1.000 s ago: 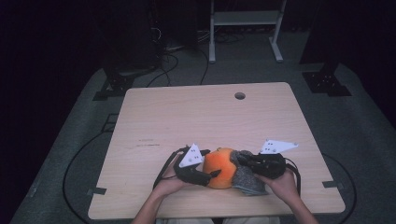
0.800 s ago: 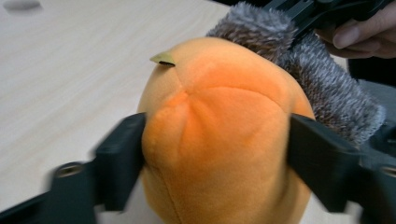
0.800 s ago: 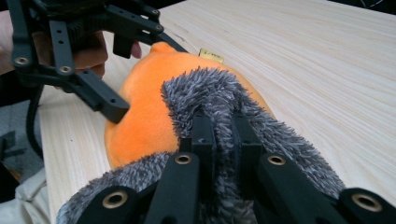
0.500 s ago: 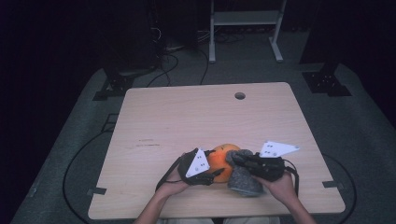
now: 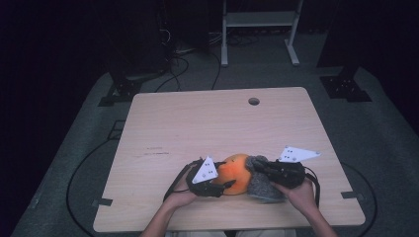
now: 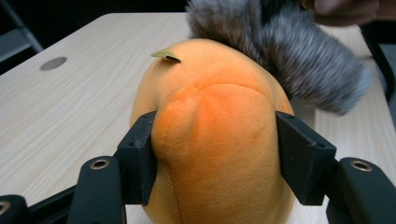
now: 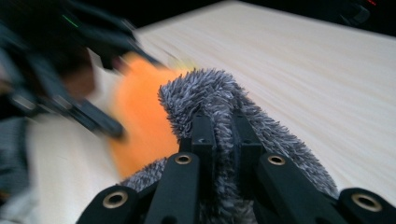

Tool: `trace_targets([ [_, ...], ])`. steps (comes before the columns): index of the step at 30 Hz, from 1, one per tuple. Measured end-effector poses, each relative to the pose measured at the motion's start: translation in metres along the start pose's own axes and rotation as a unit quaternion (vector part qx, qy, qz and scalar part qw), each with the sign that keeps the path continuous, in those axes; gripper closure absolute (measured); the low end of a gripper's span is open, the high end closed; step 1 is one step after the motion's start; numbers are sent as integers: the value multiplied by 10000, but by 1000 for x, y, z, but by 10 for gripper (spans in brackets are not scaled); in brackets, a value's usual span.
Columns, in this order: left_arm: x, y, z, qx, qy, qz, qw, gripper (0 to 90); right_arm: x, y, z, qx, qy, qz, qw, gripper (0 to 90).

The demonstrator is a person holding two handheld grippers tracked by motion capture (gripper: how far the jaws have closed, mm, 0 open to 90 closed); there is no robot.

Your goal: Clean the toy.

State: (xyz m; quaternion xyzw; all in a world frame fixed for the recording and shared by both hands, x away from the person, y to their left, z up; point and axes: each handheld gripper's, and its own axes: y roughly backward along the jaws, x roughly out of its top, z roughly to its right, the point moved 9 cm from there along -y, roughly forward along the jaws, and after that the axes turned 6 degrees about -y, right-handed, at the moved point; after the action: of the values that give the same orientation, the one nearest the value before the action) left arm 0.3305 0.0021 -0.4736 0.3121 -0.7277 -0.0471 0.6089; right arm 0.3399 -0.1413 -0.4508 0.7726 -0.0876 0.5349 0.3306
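While jaws squeeze orange plush (image 6: pixel 215 140) (grey fur (image 7: pixel 219 100) pinched).

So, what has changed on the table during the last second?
The left claw has just been closing and now presses on both sides of the orange plush toy; earlier it stood wider beside it. The right claw stays shut on the grey fur, and the toy is in the same place on the table.

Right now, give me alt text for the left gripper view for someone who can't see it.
The left tool has just been closing, and its two black jaws now press into an orange plush toy on a pale wooden table. A grey furry piece sits behind the toy's top.
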Motion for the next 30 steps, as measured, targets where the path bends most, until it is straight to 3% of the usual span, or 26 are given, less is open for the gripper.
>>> trace_targets([
  [2,1,0,0,0,-34,-19,10000,339,4,-4,-9,79,167,-62,9998,820],
  [3,3,1,-2,-11,135,-14,9999,294,3,-7,-10,37,248,-122,9996,820],
  [5,4,0,-7,-52,583,-26,9983,172,-1,-11,-10,50,177,-173,9997,820],
  [6,4,-1,-6,-89,658,-38,9978,159,-3,-11,-11,86,128,-186,9997,820],
  [9,4,-1,-1,-156,451,11,9989,227,-6,-8,-14,151,182,-346,9991,820],
  [10,4,-1,0,-143,327,5,9994,295,-5,-6,-15,164,171,-364,9991,820],
  [11,4,0,2,-121,167,-16,9998,326,-2,-4,-16,192,173,-329,9991,820],
  [15,3,1,7,-189,-144,-92,9997,370,9,-1,-25,323,317,-111,9989,820],
  [17,4,1,5,-187,5,-123,9998,335,7,-6,-27,309,368,-163,9987,820],
  [20,9,0,0,-173,451,-90,9988,171,3,-11,-23,305,202,-182,9992,820],
  [22,12,0,1,-113,410,-10,9991,193,2,-12,-25,333,224,-168,9991,820],
  [24,12,1,2,-62,282,15,9996,291,2,-10,-23,258,224,-173,9993,820],
  [30,5,6,-2,-109,230,-32,9997,383,-12,-7,8,59,-238,-309,9992,820],
])
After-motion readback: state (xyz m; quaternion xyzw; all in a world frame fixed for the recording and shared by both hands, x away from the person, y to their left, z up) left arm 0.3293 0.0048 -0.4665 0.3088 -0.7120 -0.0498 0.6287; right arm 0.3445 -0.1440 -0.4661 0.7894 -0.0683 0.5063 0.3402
